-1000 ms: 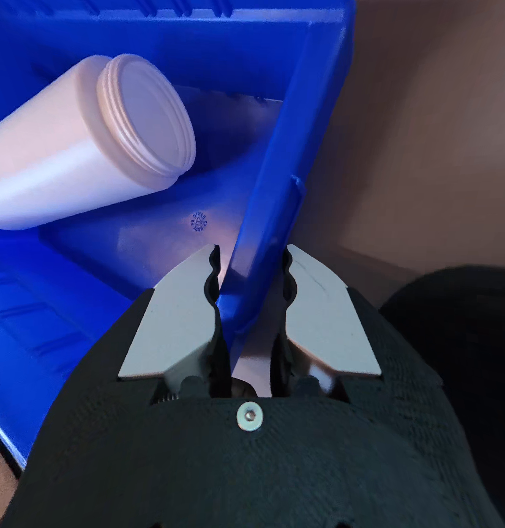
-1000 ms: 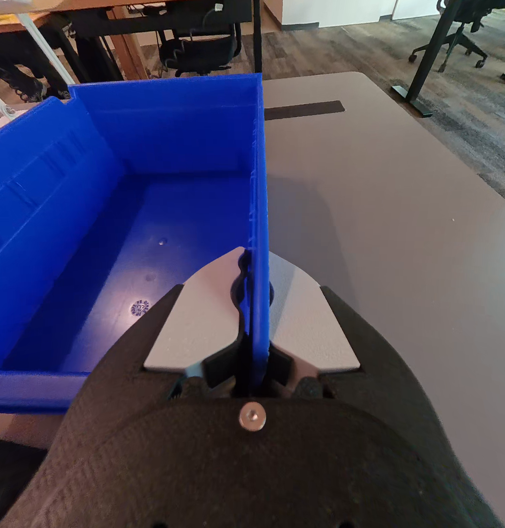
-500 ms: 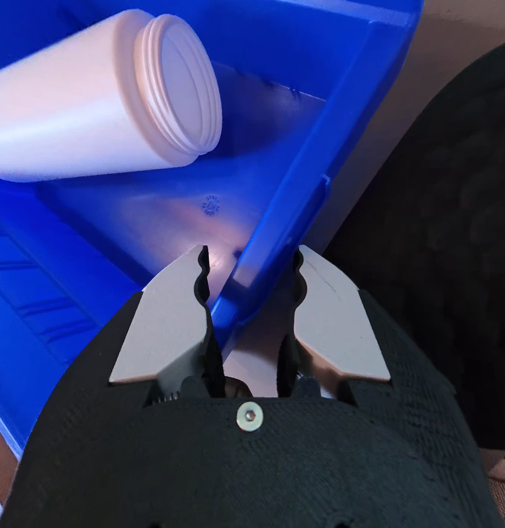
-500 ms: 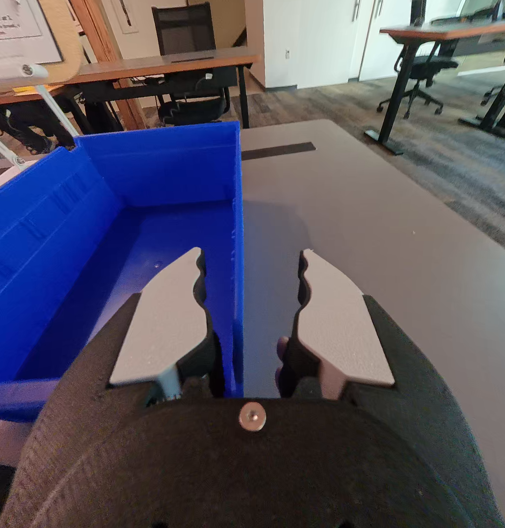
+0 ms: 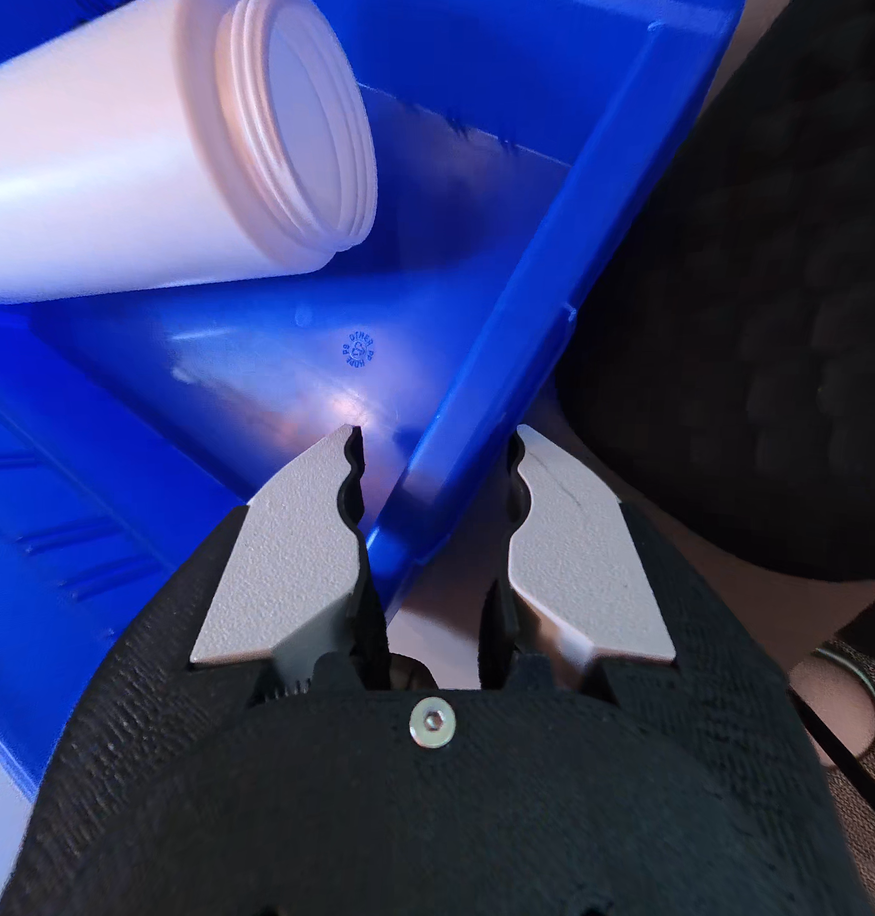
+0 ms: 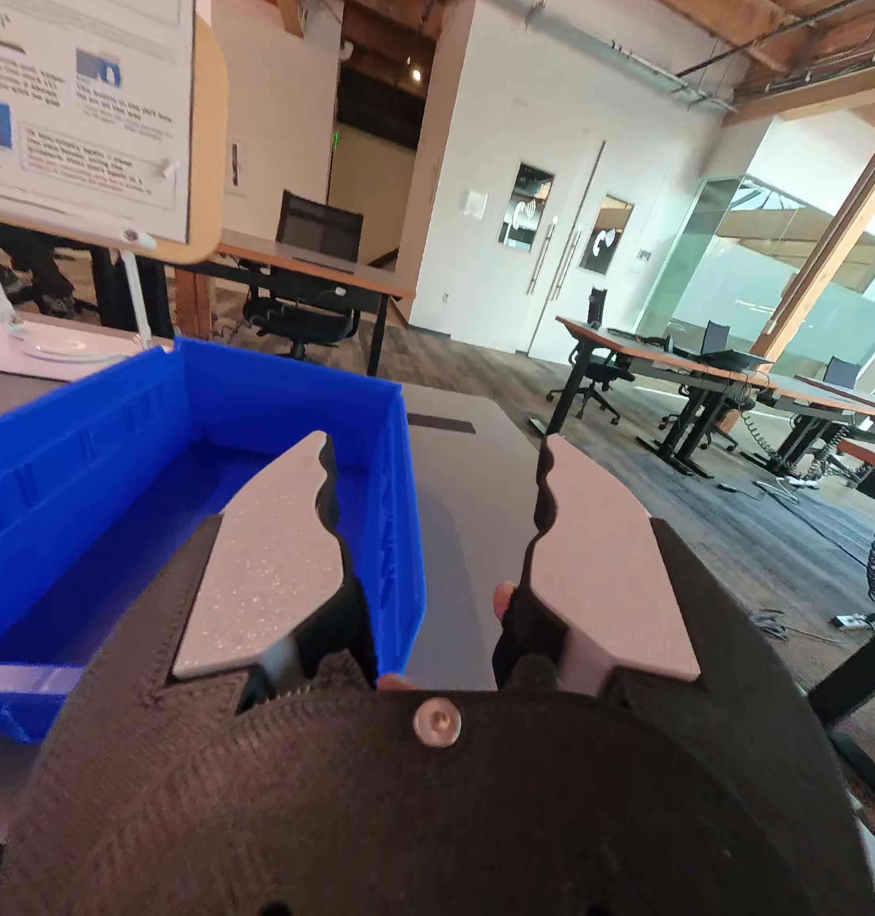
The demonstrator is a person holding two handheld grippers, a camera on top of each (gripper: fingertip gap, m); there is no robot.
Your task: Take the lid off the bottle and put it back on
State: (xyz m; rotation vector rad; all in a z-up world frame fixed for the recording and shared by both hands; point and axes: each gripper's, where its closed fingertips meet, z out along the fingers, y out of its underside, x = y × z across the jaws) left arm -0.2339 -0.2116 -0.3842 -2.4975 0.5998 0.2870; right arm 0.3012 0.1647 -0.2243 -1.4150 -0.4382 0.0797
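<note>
Since a second ago both grippers have let go of the blue bin's wall: the right gripper [image 6: 435,446] has lifted off it and tipped up toward the room, its jaws now wide apart and empty, and the left gripper [image 5: 435,436] has spread its jaws too, so they straddle the wall loosely with a gap on either side.

In the left wrist view the blue bin [image 5: 564,277] fills most of the frame, its side wall running diagonally between the two grey fingers [image 5: 286,555]. A dark textured mass [image 5: 752,307], probably the other gripper, crowds the right side just beyond that wall. In the right wrist view the bin [image 6: 78,476] sits on a dark table [image 6: 465,495], with desks [image 6: 673,357], office chairs [image 6: 296,317] and a printed sheet on a stand [image 6: 88,114] behind.

The bottle [image 5: 128,148] lies on its side inside the bin, white and cylindrical, its wide threaded neck [image 5: 296,134] bare and pointing toward the wall. No lid sits on it.
</note>
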